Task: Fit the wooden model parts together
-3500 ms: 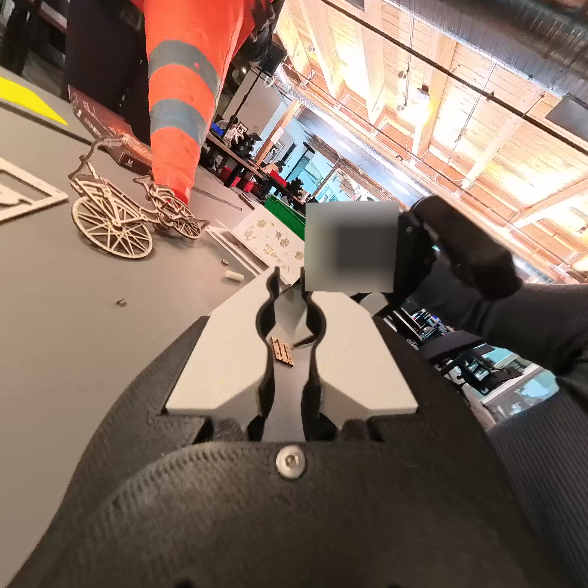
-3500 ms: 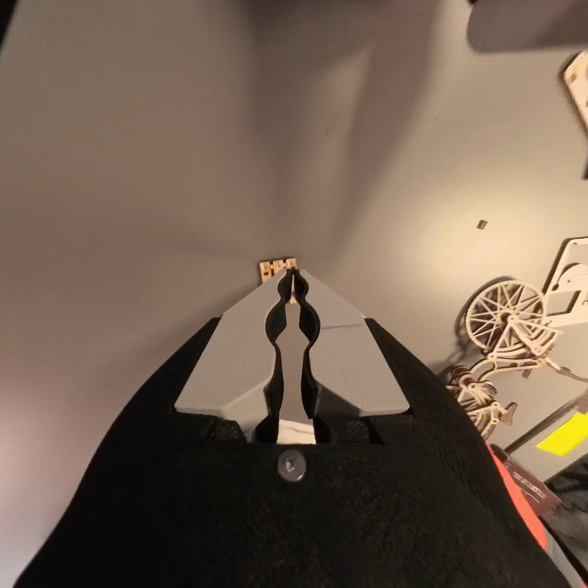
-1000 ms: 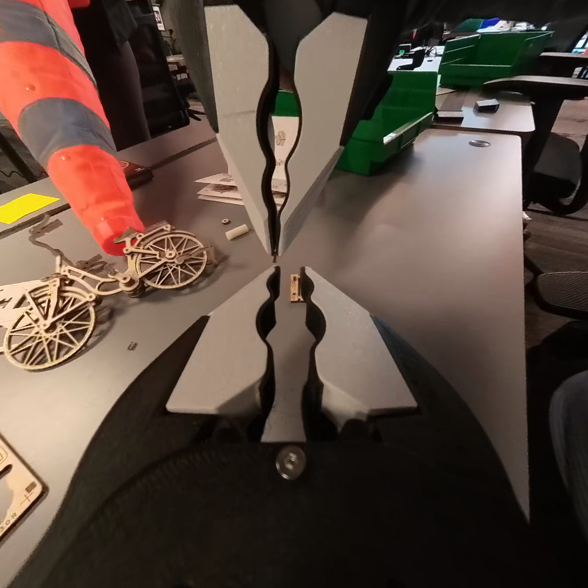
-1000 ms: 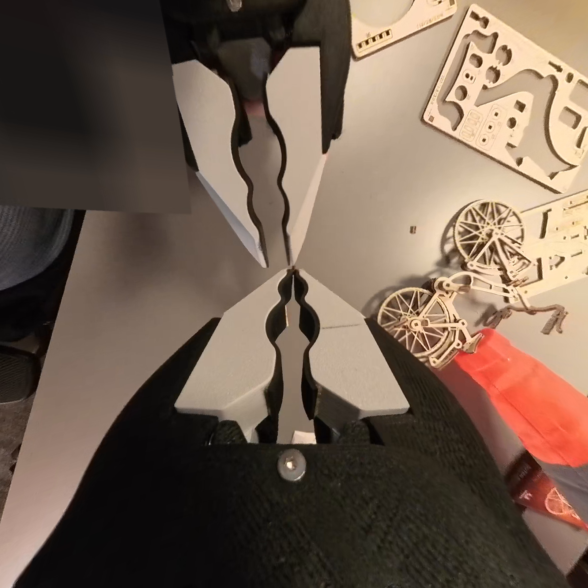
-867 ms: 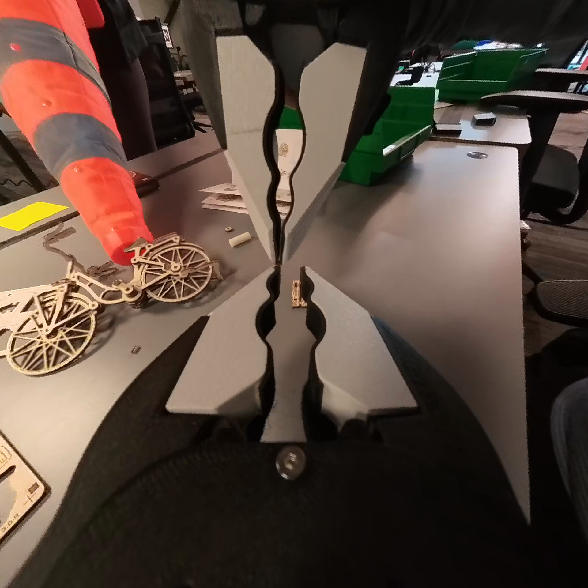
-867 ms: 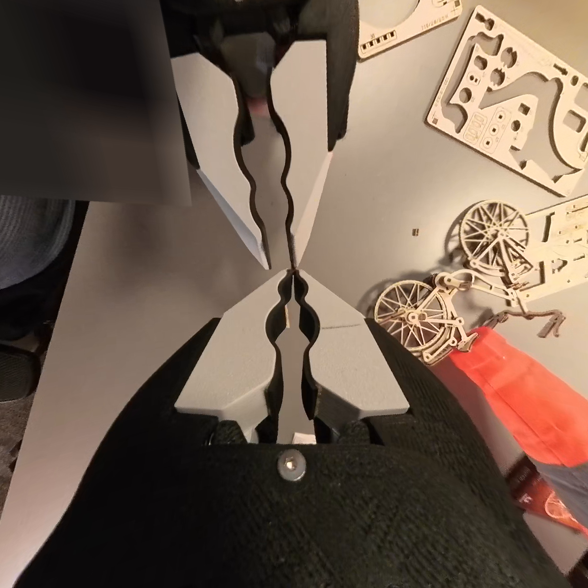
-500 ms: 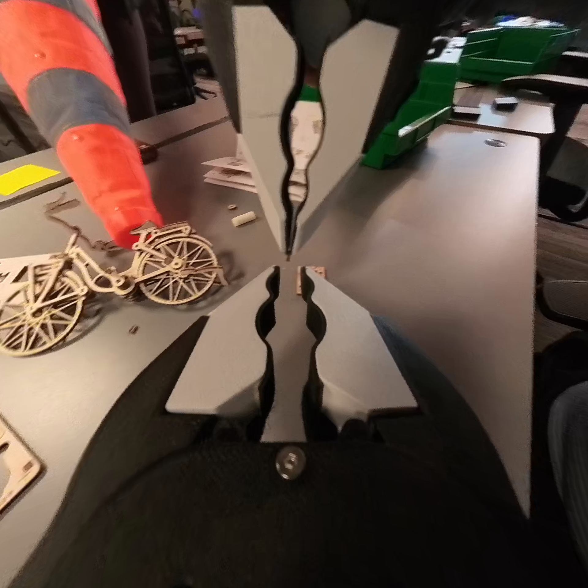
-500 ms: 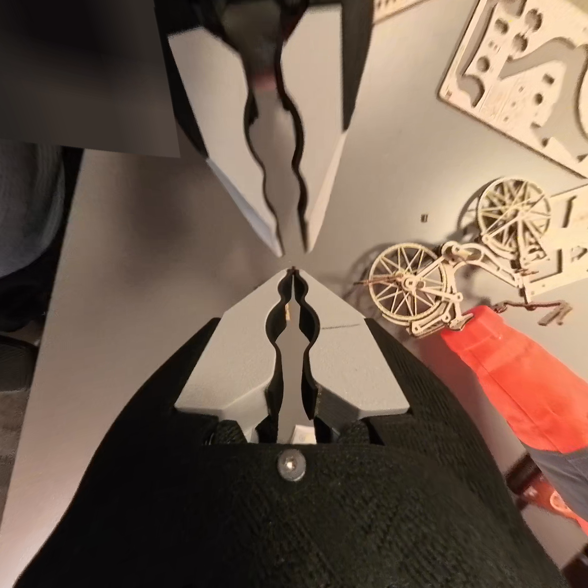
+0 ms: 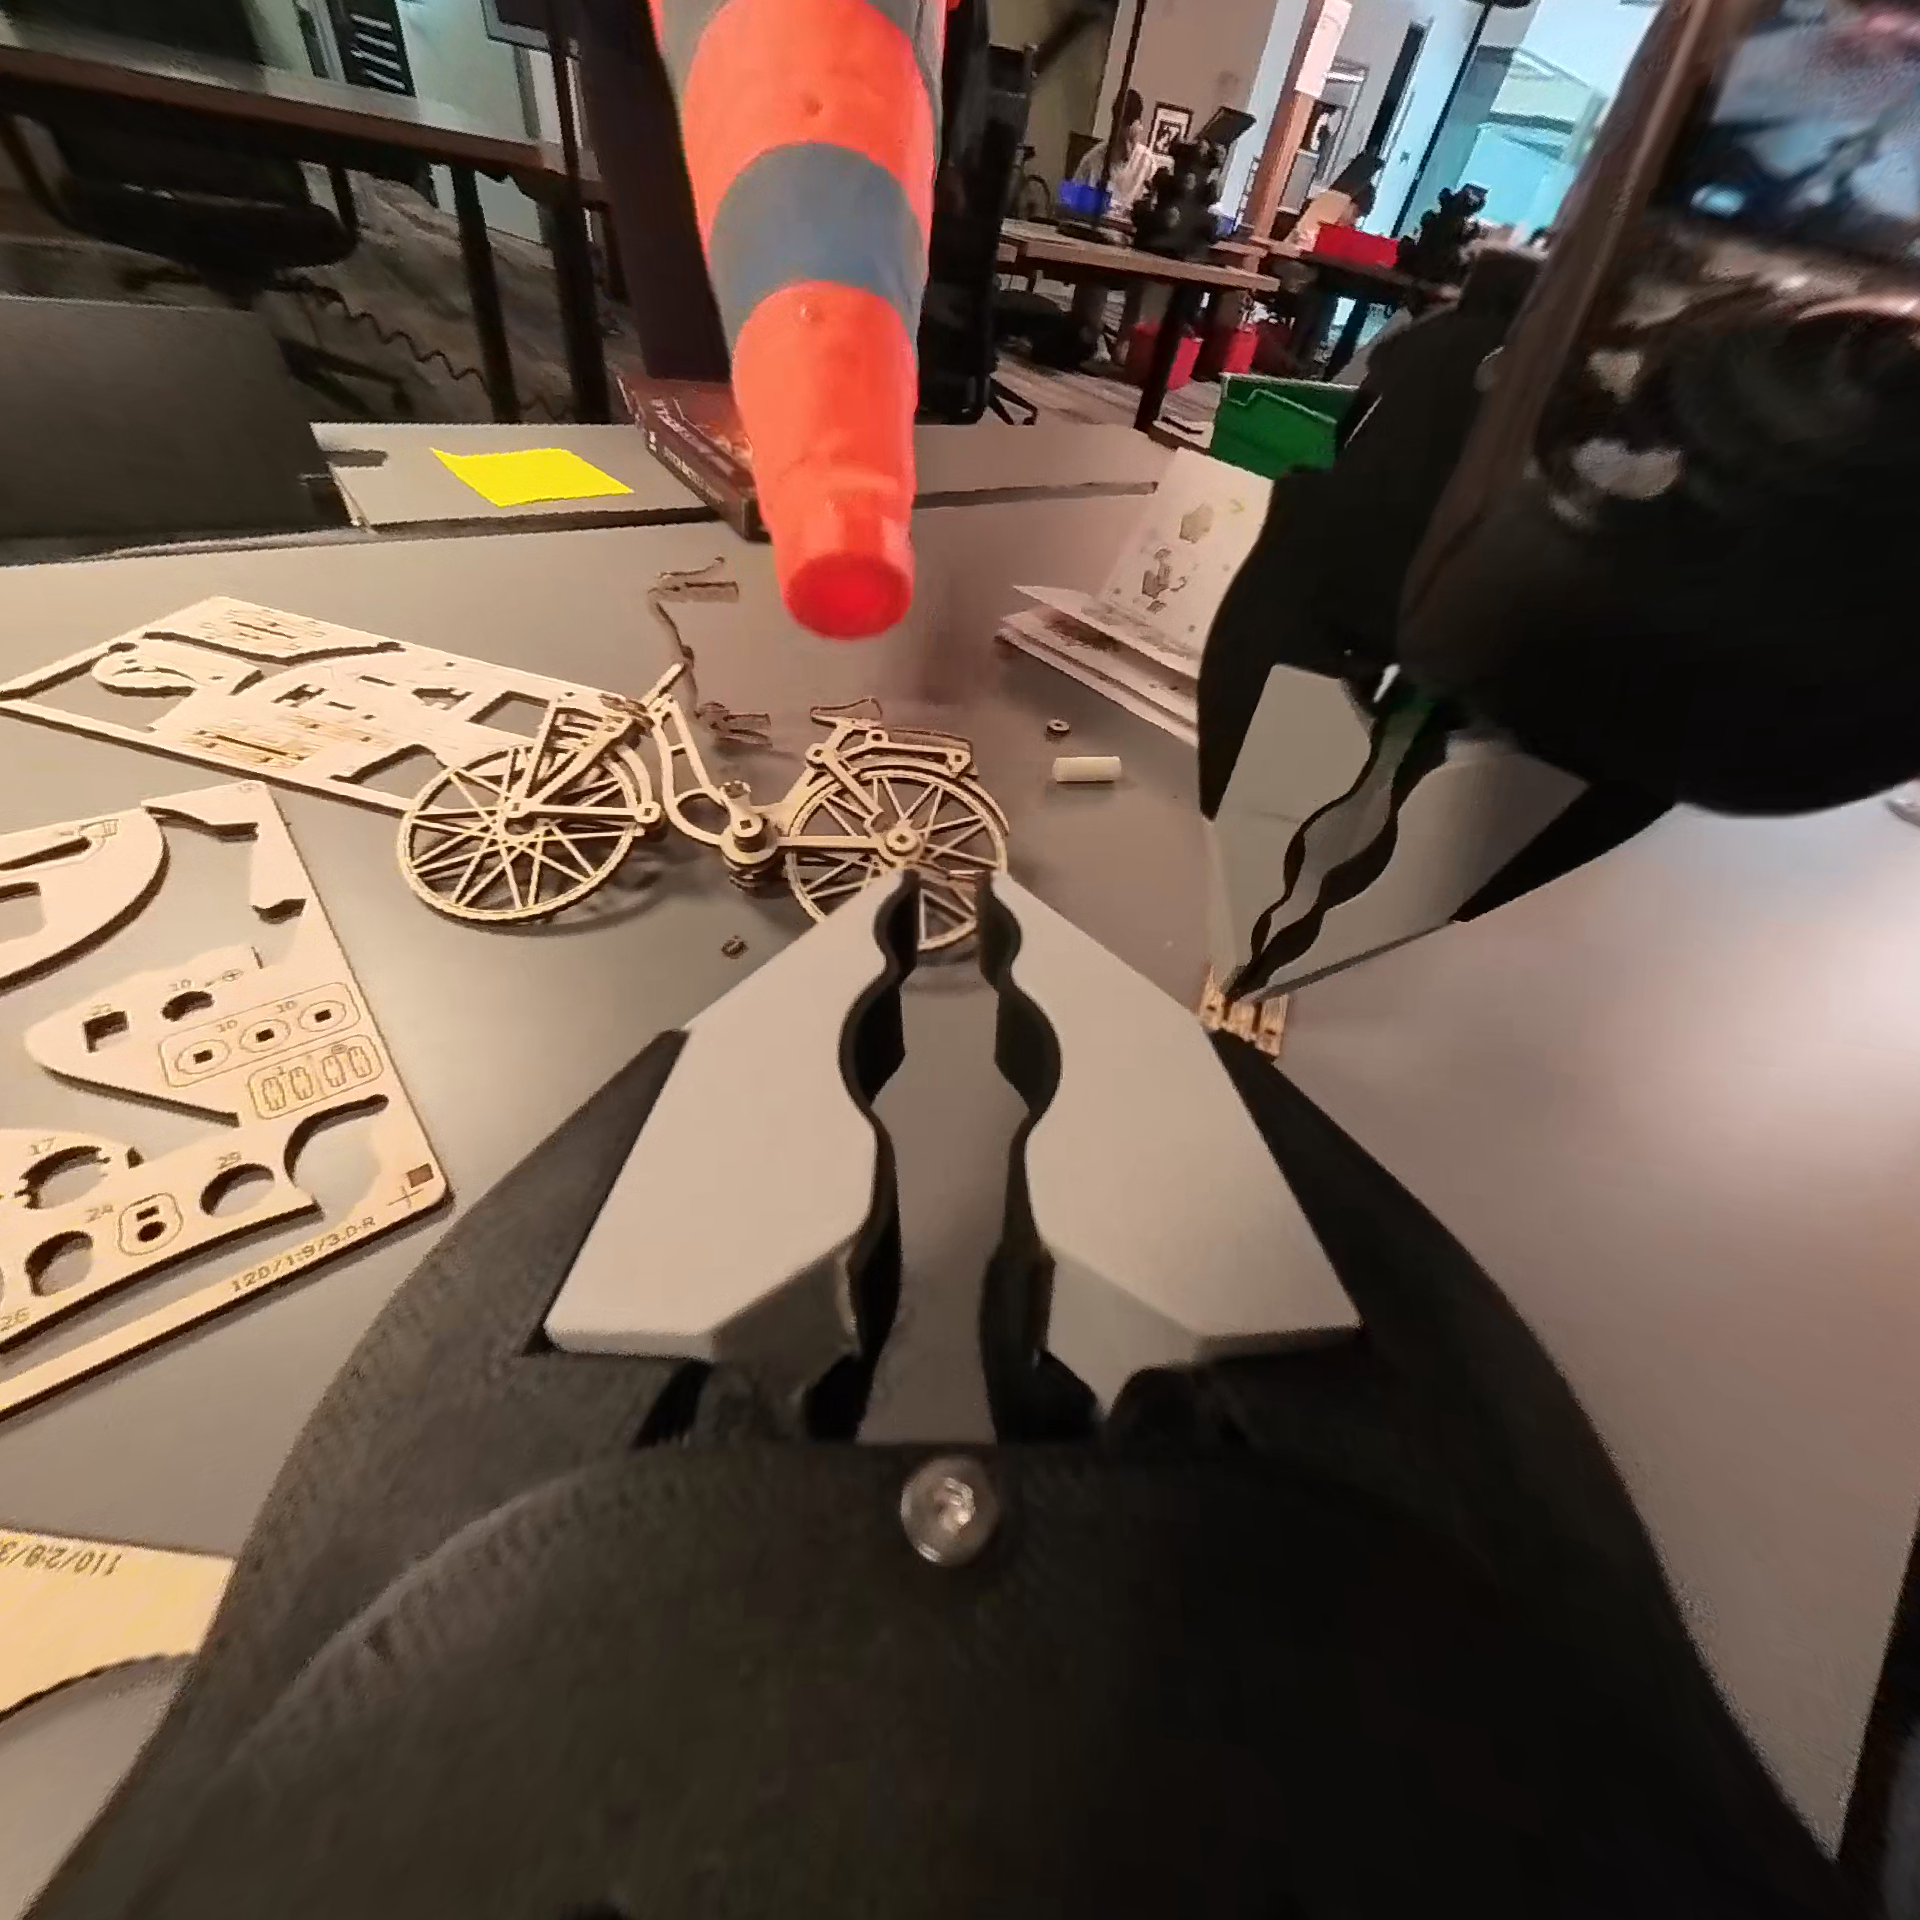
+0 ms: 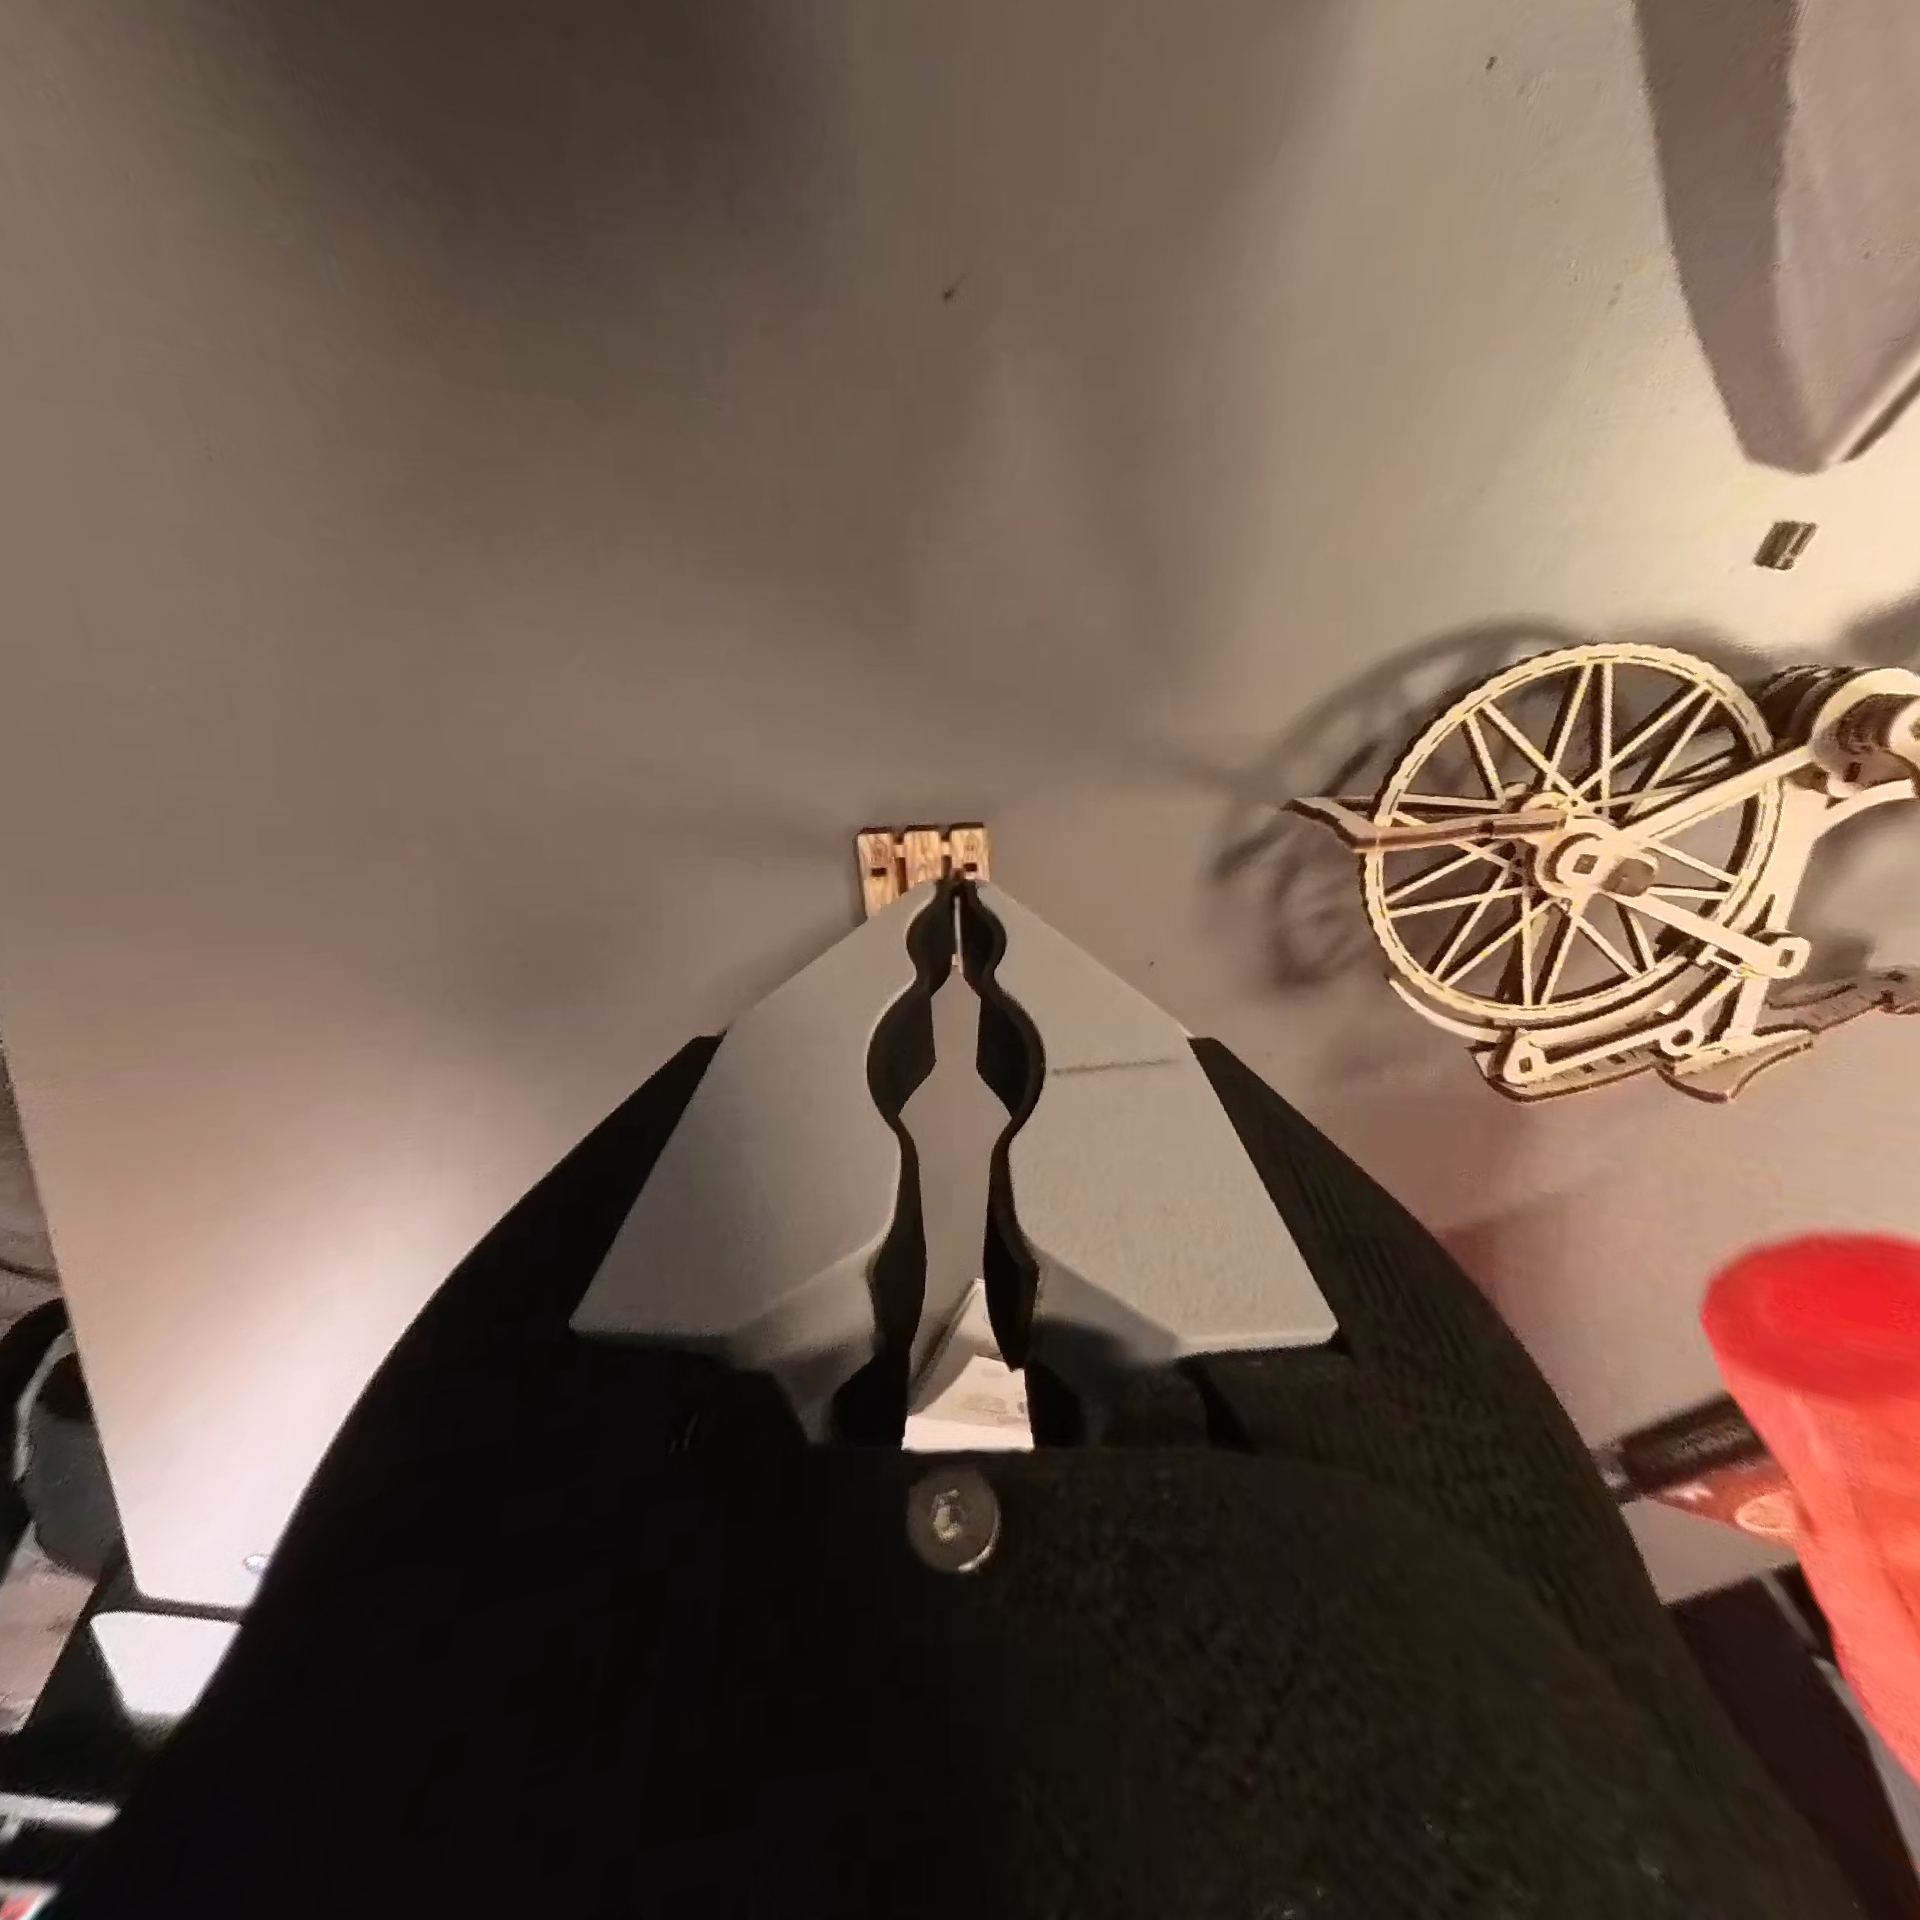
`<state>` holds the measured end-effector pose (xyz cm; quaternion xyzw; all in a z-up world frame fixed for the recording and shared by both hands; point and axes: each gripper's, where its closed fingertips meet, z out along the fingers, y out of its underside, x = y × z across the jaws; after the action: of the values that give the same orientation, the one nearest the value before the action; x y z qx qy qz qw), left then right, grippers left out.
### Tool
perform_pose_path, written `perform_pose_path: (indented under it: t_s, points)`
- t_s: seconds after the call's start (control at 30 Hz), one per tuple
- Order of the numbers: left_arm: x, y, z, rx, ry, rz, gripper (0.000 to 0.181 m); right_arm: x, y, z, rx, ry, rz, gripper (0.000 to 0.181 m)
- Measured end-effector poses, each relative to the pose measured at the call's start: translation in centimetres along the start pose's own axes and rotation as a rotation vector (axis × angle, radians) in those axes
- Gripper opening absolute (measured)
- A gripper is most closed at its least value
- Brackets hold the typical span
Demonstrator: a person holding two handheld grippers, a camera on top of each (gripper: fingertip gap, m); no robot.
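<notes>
While left gripper gapes, right gripper pinches wooden piece.

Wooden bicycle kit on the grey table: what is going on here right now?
A person works a two-finger gripper in each hand. The right gripper has its jaws nearly shut at a small slotted wooden piece on the grey table; whether it is gripped or just pressed down is unclear. The left gripper hangs open and empty, pointed toward the part-built wooden bicycle. Punched-out part sheets lie beside it, and an orange sleeve reaches in from across the table.
</notes>
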<state>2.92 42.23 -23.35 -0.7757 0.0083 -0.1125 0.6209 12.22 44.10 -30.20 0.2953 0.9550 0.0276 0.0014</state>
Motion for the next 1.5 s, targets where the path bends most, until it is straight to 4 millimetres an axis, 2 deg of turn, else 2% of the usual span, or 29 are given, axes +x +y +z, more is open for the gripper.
perform_pose_path:
  t_s: [0.57, 1.3, 1.4, 1.5]
  points:
    - [0.4, 0.0, 0.1, -0.001, 0.03, -0.017, 0.008, 0.5, 0.3, 0.4, -0.04, -0.013, 0.008, 0.0]
    - [1.4, 1.1, 0.6, -0.068, 0.088, -0.013, 0.003, 0.8, 0.0, 0.3, -0.038, -0.022, 0.016, 0.0]
    - [0.9, 1.0, 0.5, -0.062, 0.061, -0.023, 0.003, 0.6, -1.1, 0.1, 0.047, -0.042, 0.046, 0.0]
    - [0.3, 0.5, 0.2, -0.029, 0.036, -0.038, 0.002, 0.1, -3.8, 0.0, 0.268, -0.092, 0.113, 0.0]
